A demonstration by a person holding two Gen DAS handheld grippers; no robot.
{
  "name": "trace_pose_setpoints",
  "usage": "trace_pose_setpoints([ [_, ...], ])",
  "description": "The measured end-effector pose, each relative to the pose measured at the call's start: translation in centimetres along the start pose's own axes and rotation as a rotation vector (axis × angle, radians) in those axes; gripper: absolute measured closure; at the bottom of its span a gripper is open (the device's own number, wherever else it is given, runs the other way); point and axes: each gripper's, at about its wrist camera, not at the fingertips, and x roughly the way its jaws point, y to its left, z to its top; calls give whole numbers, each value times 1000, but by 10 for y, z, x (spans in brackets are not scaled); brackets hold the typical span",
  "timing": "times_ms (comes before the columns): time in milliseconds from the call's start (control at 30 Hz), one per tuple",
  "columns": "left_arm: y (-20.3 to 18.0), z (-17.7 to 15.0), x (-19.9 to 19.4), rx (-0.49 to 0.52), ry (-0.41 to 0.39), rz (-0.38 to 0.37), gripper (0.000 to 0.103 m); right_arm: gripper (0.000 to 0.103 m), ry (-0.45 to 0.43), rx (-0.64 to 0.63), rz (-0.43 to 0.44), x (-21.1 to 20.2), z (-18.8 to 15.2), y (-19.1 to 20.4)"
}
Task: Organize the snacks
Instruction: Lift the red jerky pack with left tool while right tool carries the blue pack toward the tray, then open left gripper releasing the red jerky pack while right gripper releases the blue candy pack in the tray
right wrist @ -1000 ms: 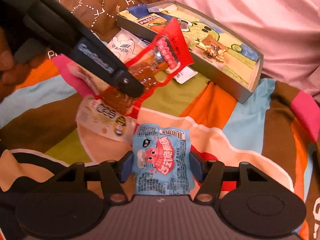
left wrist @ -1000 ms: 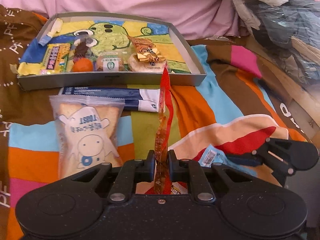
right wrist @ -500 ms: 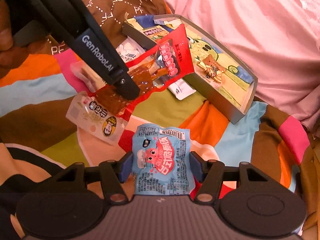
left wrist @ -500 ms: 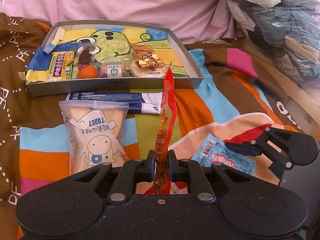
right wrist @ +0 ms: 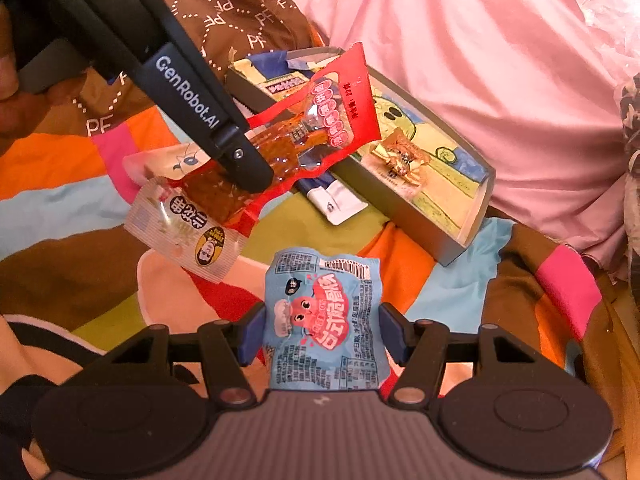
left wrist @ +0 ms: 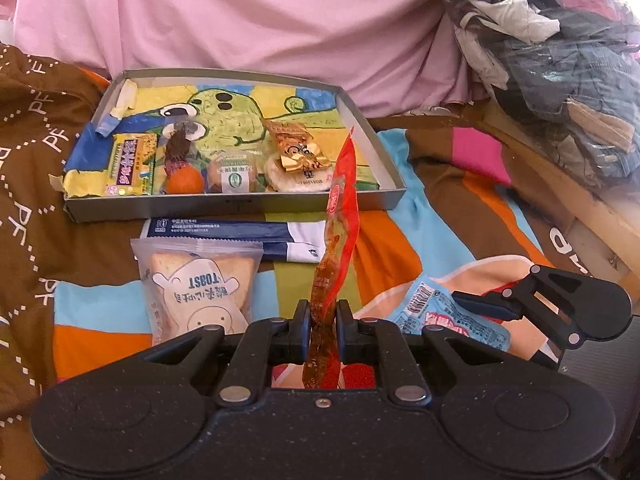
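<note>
**Both grippers loaded and lifted, the tray now farther ahead**

The left gripper (left wrist: 322, 322) is closed tight on the lower end of a red snack packet (left wrist: 338, 216), which stands upright between its fingers. The right gripper (right wrist: 321, 334) holds a blue snack packet (right wrist: 325, 320) by its two side edges, jaws spread to the packet's width. Compared with a second ago, the shallow grey tray (left wrist: 236, 206) sits smaller and higher in the left wrist view, and more of the striped bedspread (left wrist: 400, 248) shows below it, so the left gripper has risen or drawn back with its load; the right view shows a like retreat. In the tray lie a yellow bar (left wrist: 130, 164), an orange sweet (left wrist: 185, 180), a round cake (left wrist: 234, 176) and a gold-wrapped piece (left wrist: 298, 146). A toast packet (left wrist: 198, 284), a dark blue packet (left wrist: 240, 232) and a white packet (right wrist: 184, 232) remain on the bed. Judged from this, both held packets are picked but undelivered; carrying them forward to the tray's open right part seems next.
</note>
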Motion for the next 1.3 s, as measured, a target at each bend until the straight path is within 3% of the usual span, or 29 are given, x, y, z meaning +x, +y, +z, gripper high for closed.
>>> trace_pose_setpoints([
  [267,3,30,-6,0,-76,12,90,39,-44,36,-36,5,18,-22],
  [500,7,93,6,13,-200,66,90,39,-146,66,-92,17,53,-57],
  [767,12,158,45,-14,-267,99,90,38,-238,248,-107,52,87,-109],
  [900,28,166,69,-100,-309,85,90,38,-204,302,-79,76,93,-126],
  [1133,53,163,102,-192,-266,87,90,38,-109,398,-61,119,90,-142],
  [1300,63,154,115,-258,-252,103,89,38,-102,469,-44,133,87,-146],
])
